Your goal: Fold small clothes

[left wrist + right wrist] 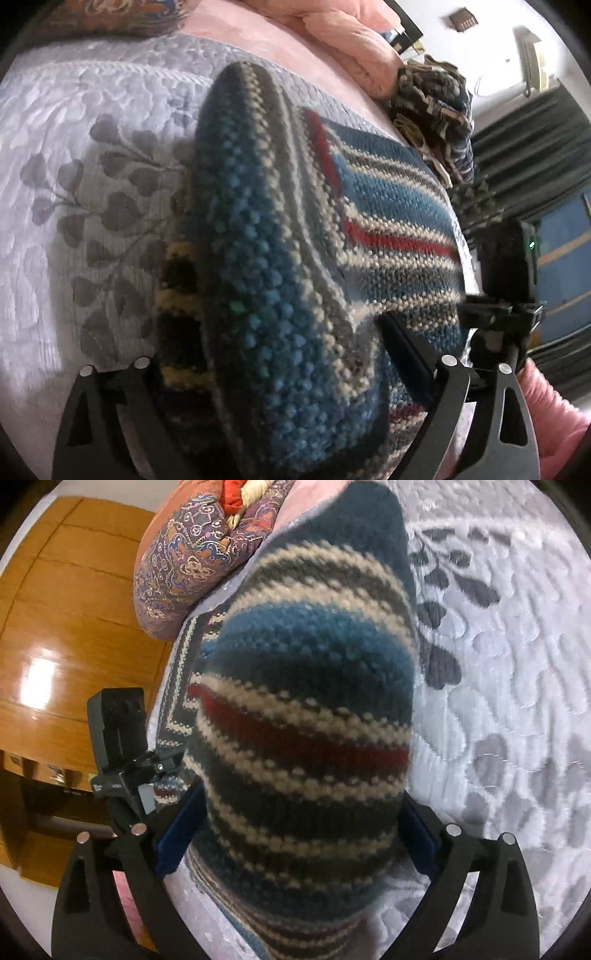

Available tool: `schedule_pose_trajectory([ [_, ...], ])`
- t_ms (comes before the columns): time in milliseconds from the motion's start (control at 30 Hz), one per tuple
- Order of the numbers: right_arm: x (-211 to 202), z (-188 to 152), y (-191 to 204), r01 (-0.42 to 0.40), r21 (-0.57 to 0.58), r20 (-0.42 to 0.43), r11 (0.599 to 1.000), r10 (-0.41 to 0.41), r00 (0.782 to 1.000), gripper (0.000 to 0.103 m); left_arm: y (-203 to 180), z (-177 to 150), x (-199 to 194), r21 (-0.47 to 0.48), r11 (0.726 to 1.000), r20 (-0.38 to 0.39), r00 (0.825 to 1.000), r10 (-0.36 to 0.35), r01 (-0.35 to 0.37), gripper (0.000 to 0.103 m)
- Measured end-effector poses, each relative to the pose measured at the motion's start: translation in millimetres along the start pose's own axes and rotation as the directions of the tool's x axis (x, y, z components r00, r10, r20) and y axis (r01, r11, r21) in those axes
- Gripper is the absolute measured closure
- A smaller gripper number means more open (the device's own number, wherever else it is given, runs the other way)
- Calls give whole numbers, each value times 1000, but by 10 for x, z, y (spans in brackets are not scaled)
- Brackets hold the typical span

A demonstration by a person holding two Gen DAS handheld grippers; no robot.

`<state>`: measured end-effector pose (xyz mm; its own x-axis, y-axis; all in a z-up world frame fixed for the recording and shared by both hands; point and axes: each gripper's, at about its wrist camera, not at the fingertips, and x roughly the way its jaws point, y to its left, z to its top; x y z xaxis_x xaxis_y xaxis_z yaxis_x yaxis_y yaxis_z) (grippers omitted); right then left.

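Plenty of open bedspread [74, 129] off to the left of the left gripper [295, 369], just grey quilted fabric with a leaf print and nothing sitting on it. To its right the room is tighter: the bed edge runs close by, with a dark curtain [535, 155] beyond and a pink blanket [351, 33] bunched up ahead. A second knitted pile [436, 110] sits far ahead-right, near that pink stuff. No baskets or bins anywhere in sight.

For the right gripper [295, 834], the free bedspread [517, 664] is on its right side. On its left there's a patterned cushion [192, 561] up ahead and a shiny wooden floor [55, 646] past the bed edge.

The striped knit sweater [388, 206] lies on the bed with a fold of it lifted up. Both grippers are clamped on that sweater [303, 716], a thick fold bulging between each pair of jaws and filling most of each view. The fingertips are buried in the wool on both sides.
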<state>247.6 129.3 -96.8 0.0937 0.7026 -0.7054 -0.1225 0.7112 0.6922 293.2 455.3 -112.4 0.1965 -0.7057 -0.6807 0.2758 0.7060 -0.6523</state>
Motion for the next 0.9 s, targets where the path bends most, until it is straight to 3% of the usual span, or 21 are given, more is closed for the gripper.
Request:
schedule_pose_trajectory([
  [67,66,21,-58,-40,34,-7,999,40,999,9,43,-12,-28,-11,1000,16,1000,-7,8,20],
  [100,67,21,-55,-47,34,0,998,47,999,12,65,-19,-37,-18,1000,21,1000,-18,19,29],
  [200,-3,14,-25,-49,11,3,999,49,999,31,157,-67,-88,-57,995,57,996,-72,75,45],
  [233,-66,20,-42,-73,19,8,997,73,997,39,173,-86,-114,-67,994,74,993,-87,92,47],
  [300,-148,23,-15,-93,6,12,996,93,996,45,162,-118,-144,-70,992,92,991,-96,102,51],
  [500,-535,-119,130,-63,-66,-4,996,63,998,46,-215,-307,-204,-40,986,102,982,-156,161,53],
  [733,-1422,-533,114,9,-122,-2,992,-9,1000,46,-1184,-625,4,24,978,75,975,-207,206,53],
  [900,-2006,-895,-85,48,-121,24,992,-45,999,46,-1906,-911,259,76,977,52,978,-204,199,53],
])
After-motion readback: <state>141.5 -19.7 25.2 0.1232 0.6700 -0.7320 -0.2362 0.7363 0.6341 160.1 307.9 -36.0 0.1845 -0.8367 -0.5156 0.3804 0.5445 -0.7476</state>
